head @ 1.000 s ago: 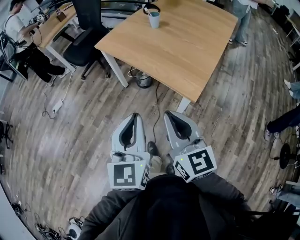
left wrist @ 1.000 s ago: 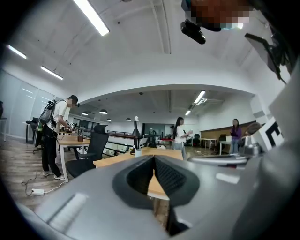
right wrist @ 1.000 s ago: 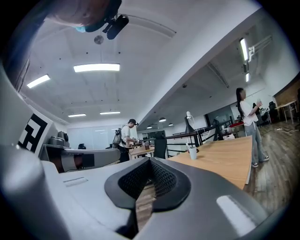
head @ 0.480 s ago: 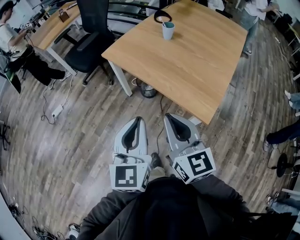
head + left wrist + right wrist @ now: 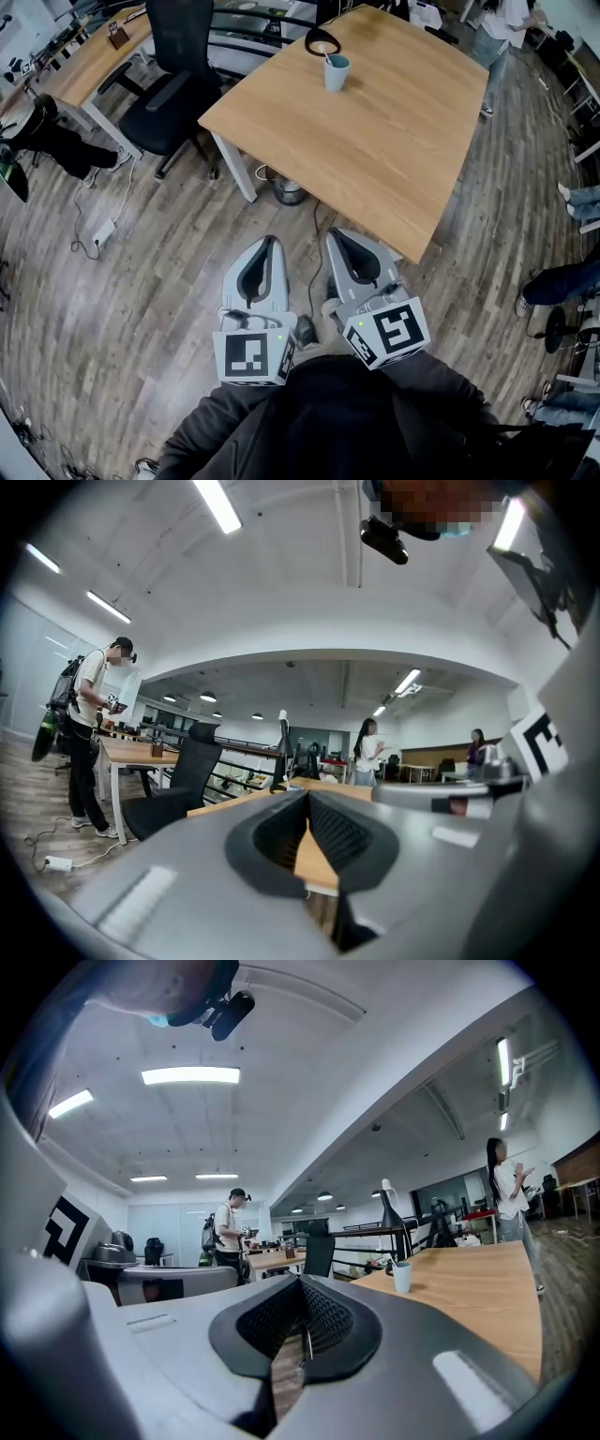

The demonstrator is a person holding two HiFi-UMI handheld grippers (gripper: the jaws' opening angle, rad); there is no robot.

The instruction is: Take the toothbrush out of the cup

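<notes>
Both grippers shut and empty, table getting closer
Left gripper (image 5: 271,241) and right gripper (image 5: 335,234) have neared the light wooden table (image 5: 375,141); pale blue cup (image 5: 337,73), thin toothbrush (image 5: 329,60) still inside, sits well beyond reach.

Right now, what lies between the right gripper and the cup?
Head view: a strip of floor, then bare tabletop up to the cup.
</notes>
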